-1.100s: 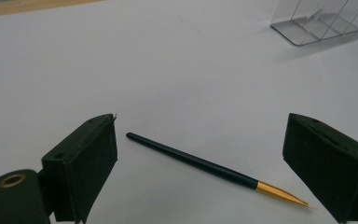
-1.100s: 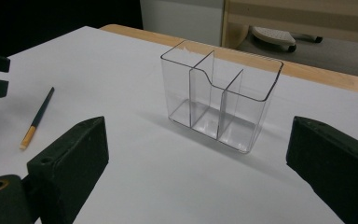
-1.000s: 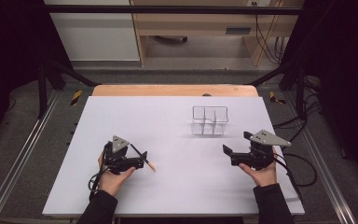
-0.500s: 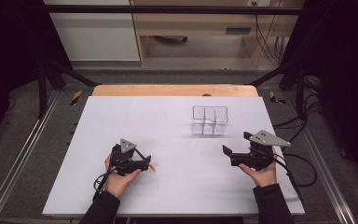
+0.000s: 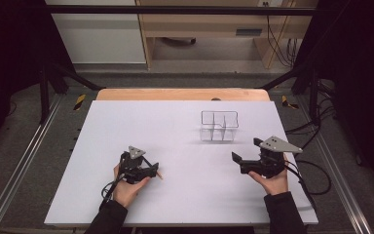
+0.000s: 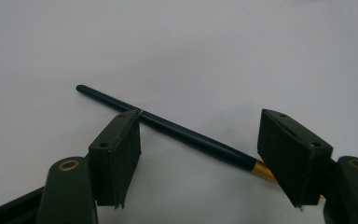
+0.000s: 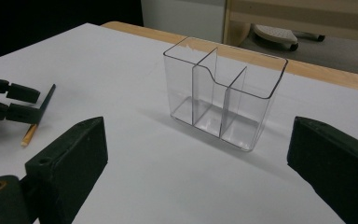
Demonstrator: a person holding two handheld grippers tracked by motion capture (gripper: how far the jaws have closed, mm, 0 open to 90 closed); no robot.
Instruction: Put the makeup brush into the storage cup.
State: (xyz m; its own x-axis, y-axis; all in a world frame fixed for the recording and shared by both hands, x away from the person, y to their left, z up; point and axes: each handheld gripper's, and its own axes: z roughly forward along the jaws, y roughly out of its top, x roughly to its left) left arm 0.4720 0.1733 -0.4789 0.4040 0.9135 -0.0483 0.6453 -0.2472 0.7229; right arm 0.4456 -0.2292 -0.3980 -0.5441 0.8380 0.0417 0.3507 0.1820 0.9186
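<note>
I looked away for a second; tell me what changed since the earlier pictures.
The left tool has sunk to the table and its jaws have just been closing around the dark pencil, which lies between them, not yet clamped. The right tool, open, and the clear divided organizer stayed put.

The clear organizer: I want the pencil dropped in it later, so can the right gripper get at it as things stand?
Probably yes: the right gripper faces the clear organizer, jaws wide, bare white table between.
</note>
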